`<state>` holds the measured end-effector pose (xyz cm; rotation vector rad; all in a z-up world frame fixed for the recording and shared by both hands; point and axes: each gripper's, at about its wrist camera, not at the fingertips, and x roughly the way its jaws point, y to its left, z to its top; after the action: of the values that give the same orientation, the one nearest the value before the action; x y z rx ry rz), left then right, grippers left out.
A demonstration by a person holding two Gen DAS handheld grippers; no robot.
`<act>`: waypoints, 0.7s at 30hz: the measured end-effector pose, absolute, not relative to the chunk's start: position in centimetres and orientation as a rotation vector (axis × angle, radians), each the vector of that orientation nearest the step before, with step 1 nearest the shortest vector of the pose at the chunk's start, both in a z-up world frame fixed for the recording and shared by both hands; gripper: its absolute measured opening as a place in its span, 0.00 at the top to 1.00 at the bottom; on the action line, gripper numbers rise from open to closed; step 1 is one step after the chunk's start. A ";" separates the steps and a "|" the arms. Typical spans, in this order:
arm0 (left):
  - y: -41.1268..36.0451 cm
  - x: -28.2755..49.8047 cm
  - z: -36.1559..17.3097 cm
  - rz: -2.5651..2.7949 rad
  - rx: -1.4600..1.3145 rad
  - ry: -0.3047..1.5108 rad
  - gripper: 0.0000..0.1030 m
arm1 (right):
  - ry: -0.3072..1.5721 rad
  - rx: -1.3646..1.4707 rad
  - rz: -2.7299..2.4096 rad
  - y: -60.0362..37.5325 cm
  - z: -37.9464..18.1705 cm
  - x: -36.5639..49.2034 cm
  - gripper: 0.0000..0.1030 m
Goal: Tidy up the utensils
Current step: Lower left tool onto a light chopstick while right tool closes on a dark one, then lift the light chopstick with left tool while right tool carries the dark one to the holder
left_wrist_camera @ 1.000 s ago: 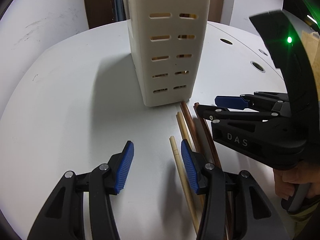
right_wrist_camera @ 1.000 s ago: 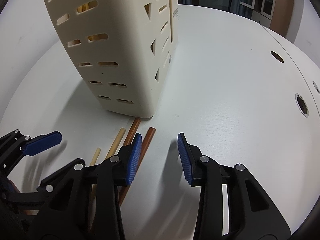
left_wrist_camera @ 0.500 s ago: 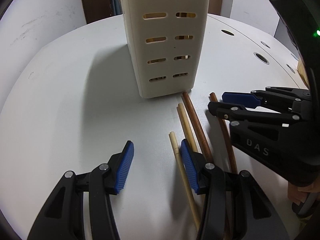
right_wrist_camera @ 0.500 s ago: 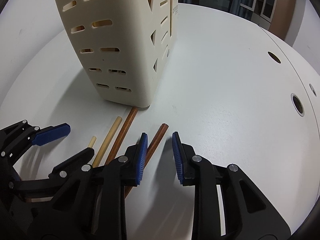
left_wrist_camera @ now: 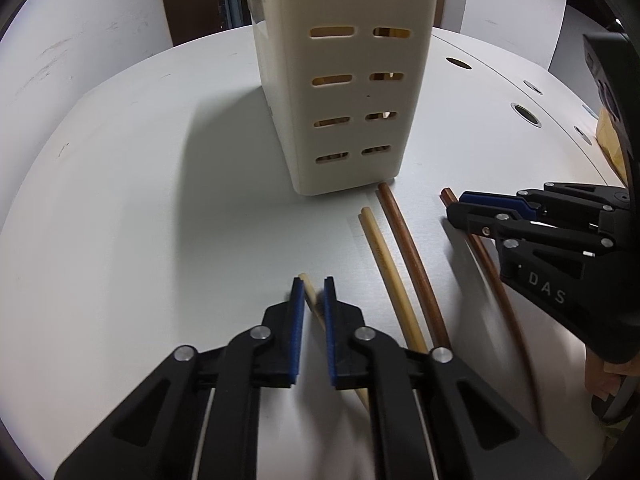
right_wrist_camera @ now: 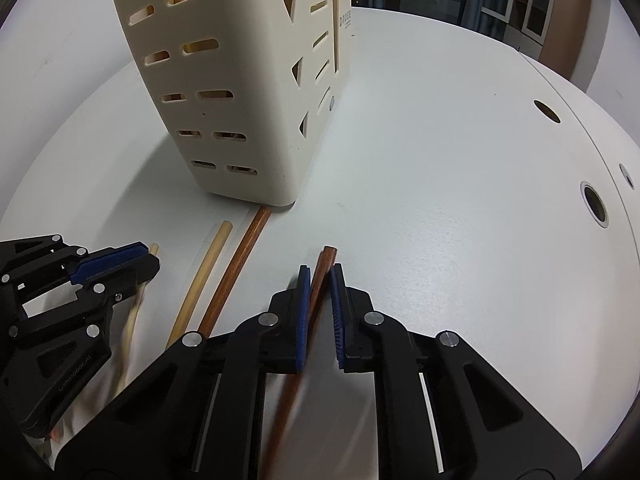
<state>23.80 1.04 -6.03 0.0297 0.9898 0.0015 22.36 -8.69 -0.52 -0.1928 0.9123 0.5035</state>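
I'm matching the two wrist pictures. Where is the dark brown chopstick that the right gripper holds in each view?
Left wrist: brown chopstick at right, under the right gripper.
Right wrist: centre, between that gripper's pads.
Shared landmark: the cream holder, just beyond it.

Four chopsticks (left_wrist_camera: 384, 264) flat beside slotted cream holder (left_wrist_camera: 344, 80)

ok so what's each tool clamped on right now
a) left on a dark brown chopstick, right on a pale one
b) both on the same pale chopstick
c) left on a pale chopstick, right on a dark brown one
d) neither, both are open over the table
c: the left tool pinches the tip of a pale chopstick, and the right tool has closed on a dark brown chopstick.
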 end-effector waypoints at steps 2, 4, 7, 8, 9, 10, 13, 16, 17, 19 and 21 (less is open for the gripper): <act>1.4 23.8 -6.0 0.003 0.021 0.992 0.95 | 0.915 -0.191 0.511 -8.7 -0.4 22.2 0.93; 1.7 23.8 -5.9 0.001 0.009 0.996 0.96 | 0.918 -0.186 0.519 -8.7 -0.4 22.1 0.94; 2.3 23.5 -5.8 0.010 0.007 0.998 0.96 | 0.917 -0.180 0.528 -8.7 -0.2 21.9 0.94; 2.3 23.5 -5.8 0.011 0.005 0.997 0.96 | 0.912 -0.178 0.532 -8.7 0.0 21.7 0.94; 2.5 23.4 -5.6 0.012 0.002 0.992 0.96 | 0.907 -0.177 0.537 -8.7 0.1 21.7 0.94; 2.5 23.4 -5.4 0.012 -0.002 0.986 0.96 | 0.898 -0.175 0.541 -8.8 0.4 21.6 0.94; 3.1 22.8 -4.4 0.009 -0.022 0.954 0.96 | 0.864 -0.167 0.553 -9.2 1.5 20.9 0.94; 4.1 21.4 -2.7 -0.001 -0.042 0.903 0.96 | 0.825 -0.156 0.565 -9.6 2.8 20.0 0.94; 4.3 21.0 -2.2 -0.002 -0.047 0.885 0.96 | 0.807 -0.150 0.567 -9.8 3.4 19.7 0.94; 4.5 20.3 -1.1 -0.005 -0.050 0.848 0.96 | 0.777 -0.141 0.570 -10.1 4.3 19.2 0.94; 4.5 19.8 -0.3 -0.006 -0.062 0.817 0.96 | 0.745 -0.130 0.573 -10.6 5.3 18.7 0.94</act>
<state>19.85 4.48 -0.25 -0.0624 0.8168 -0.0056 18.69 -10.59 5.28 -0.1300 0.7449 0.5730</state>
